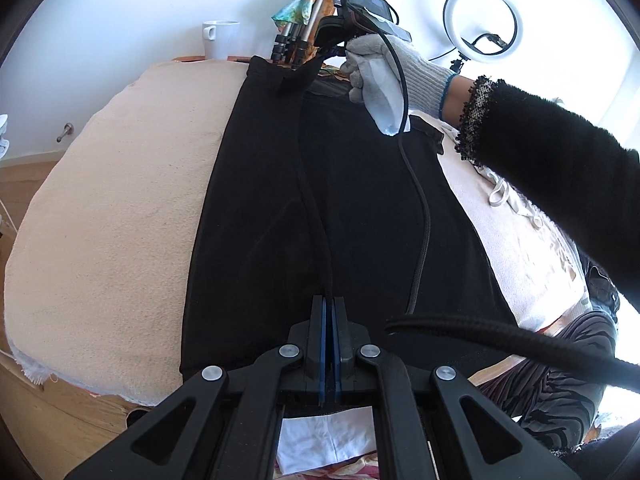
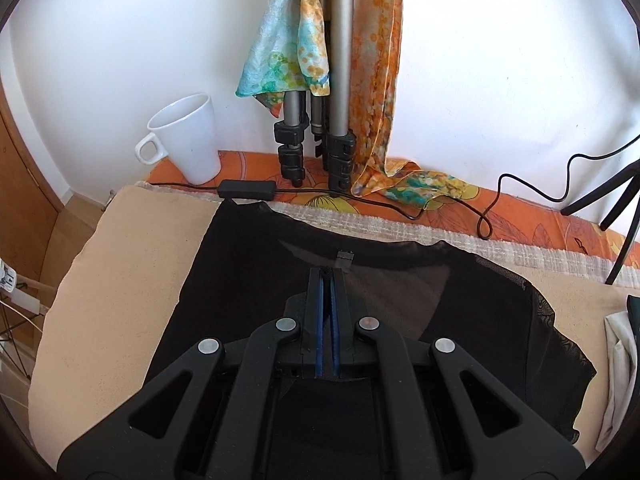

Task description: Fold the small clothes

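To my left, the beige cover of the table is lying bare, giving open room beside the black garment. My left claw is sitting closed at the garment's near end, and my right claw is sitting closed at its far hem. Along the far edge, things are crowding the way: a white mug, tripod legs draped with a scarf, and a thin cable with a black box. A braided cord is trailing across the garment from my right hand. On the right, pale clothes are taking up the table.
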A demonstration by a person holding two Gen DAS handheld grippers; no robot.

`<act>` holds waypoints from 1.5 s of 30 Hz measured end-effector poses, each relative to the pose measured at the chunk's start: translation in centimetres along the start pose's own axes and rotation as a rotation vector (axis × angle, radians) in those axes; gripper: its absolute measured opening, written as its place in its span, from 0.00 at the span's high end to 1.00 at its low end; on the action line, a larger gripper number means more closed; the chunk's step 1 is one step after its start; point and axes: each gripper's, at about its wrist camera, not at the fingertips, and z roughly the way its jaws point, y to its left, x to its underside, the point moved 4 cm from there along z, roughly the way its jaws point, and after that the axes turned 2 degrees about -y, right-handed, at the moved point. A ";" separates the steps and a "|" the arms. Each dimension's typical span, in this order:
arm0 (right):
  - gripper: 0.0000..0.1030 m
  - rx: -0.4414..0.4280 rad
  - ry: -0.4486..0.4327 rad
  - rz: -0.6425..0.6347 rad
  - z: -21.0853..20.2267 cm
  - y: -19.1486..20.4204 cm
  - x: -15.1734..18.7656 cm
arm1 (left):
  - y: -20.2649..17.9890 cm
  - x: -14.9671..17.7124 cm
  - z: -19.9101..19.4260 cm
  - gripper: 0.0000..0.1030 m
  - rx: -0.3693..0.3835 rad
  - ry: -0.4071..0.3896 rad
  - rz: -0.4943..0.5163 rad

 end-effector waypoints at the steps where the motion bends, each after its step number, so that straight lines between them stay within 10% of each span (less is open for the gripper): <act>1: 0.96 0.010 -0.002 -0.005 0.0 0.0 0.0 | -0.3 0.1 0.4 1.00 0.007 0.010 0.005; 7: 0.96 0.035 0.006 -0.046 0.6 0.4 0.2 | -2.0 0.9 1.3 0.73 0.042 0.054 0.044; 12: 0.94 0.018 0.044 -0.039 0.7 -0.2 0.5 | -1.9 0.9 0.5 0.73 0.002 0.032 0.088; 16: 0.58 0.022 0.019 -0.025 -1.0 -1.0 0.7 | -1.2 1.1 -1.0 0.73 -0.018 -0.002 0.108; 29: 0.57 -0.091 -0.098 0.081 -13.4 -6.0 1.2 | -0.5 3.4 -5.4 0.68 -0.209 -0.175 0.263; 45: 0.53 -0.166 -0.170 0.154 -25.7 -13.4 9.8 | -7.1 5.6 -6.0 0.68 -0.153 -0.246 0.396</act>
